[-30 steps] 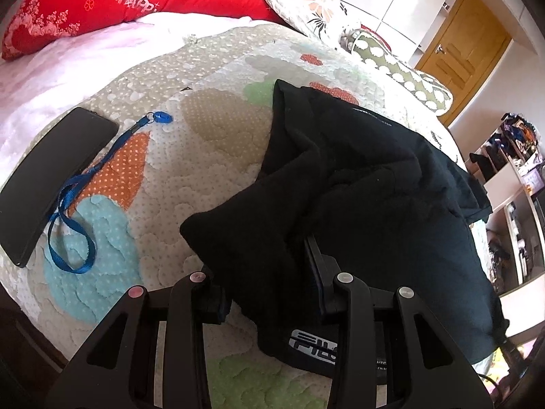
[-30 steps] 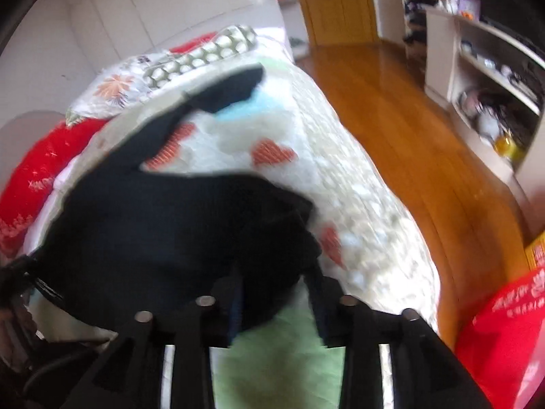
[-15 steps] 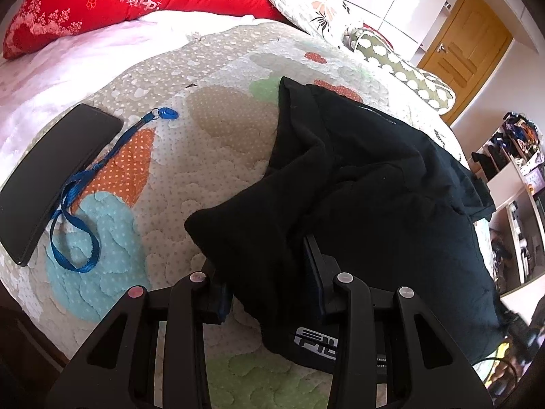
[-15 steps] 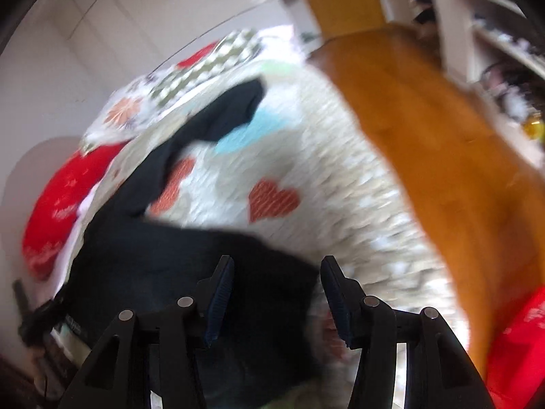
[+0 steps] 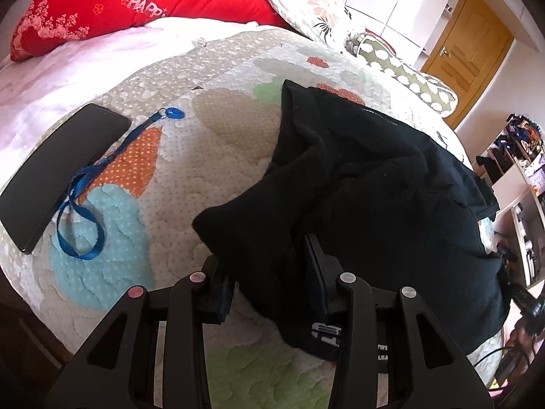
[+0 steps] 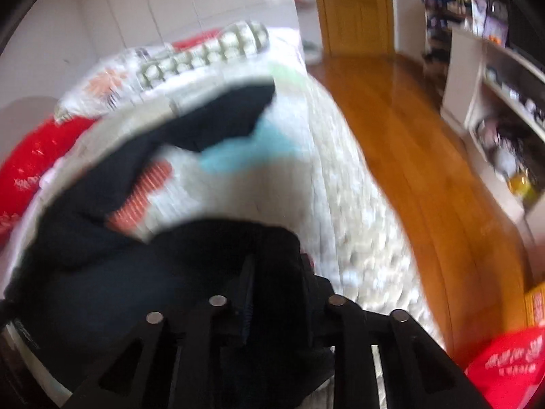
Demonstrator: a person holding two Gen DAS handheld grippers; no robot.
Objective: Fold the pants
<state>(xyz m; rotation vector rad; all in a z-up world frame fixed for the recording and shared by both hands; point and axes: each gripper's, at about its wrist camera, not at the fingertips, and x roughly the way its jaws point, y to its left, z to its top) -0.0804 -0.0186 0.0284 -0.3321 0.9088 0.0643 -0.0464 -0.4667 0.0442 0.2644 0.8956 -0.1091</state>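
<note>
Black pants (image 5: 391, 187) lie crumpled on the quilted bedspread (image 5: 204, 143). In the left wrist view a thick fold of them fills the gap of my left gripper (image 5: 264, 254); its jaws are opening slightly while the pads still touch the cloth. The pants' printed waistband label (image 5: 325, 334) shows by the right finger. The right wrist view is blurred: the pants (image 6: 112, 289) bunch near the bed's edge, with one leg (image 6: 235, 116) stretching away. My right gripper (image 6: 276, 267) is closing, with black cloth pinched between its fingers.
A black phone (image 5: 58, 170) and a blue lanyard (image 5: 81, 211) lie on the bed's left side. Red pillow (image 5: 136, 3) and floral pillow (image 5: 306, 3) sit at the head. Wooden floor (image 6: 408, 143), shelves (image 6: 504, 102) and a red bag (image 6: 504, 364) lie to the right.
My right gripper has swept sideways along the bed's edge and its jaws have narrowed onto the black cloth. The left gripper and its fold have stayed put.
</note>
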